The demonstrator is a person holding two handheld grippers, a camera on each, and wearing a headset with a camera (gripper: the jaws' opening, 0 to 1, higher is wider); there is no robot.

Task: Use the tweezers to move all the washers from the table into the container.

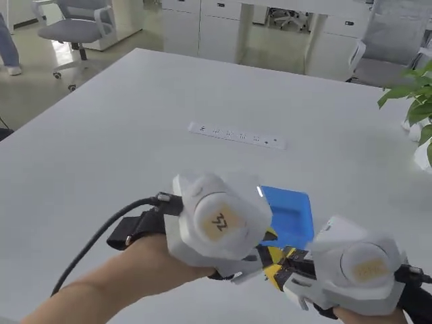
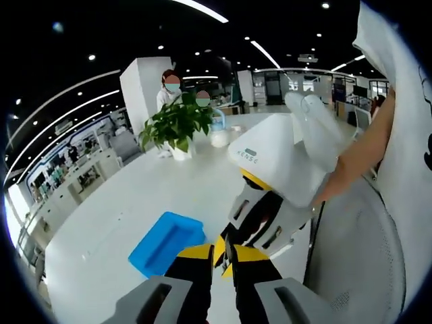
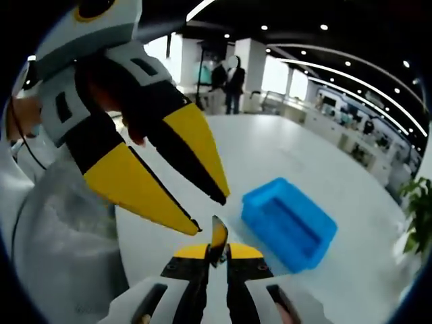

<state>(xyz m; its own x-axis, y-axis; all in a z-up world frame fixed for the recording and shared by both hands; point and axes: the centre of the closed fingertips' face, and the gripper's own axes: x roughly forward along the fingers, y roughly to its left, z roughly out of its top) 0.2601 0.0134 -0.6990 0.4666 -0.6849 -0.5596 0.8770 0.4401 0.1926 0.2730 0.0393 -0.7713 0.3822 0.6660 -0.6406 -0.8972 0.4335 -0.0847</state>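
While my right gripper (image 3: 218, 255) keeps its fingers pinched shut on a thin metal blade that I take for the tweezers (image 3: 219, 233), my left gripper (image 3: 208, 214) has its fingers spread open just ahead of the blade's tip, both held up above the bench (image 1: 135, 121). The danger, as I judge it, lies in this mid-air meeting. The metal is narrow and slick, so if my left fingers close off-centre, the tweezers could swivel or spring out and drop. If my right lets go too soon, nothing holds them. A grip too near the tips would also clamp the arms together and leave them useless for picking. The blue container (image 3: 273, 233) sits on the bench just beyond both grippers, near enough that a careless swing could shove it. The washers are too small for me to place from here.
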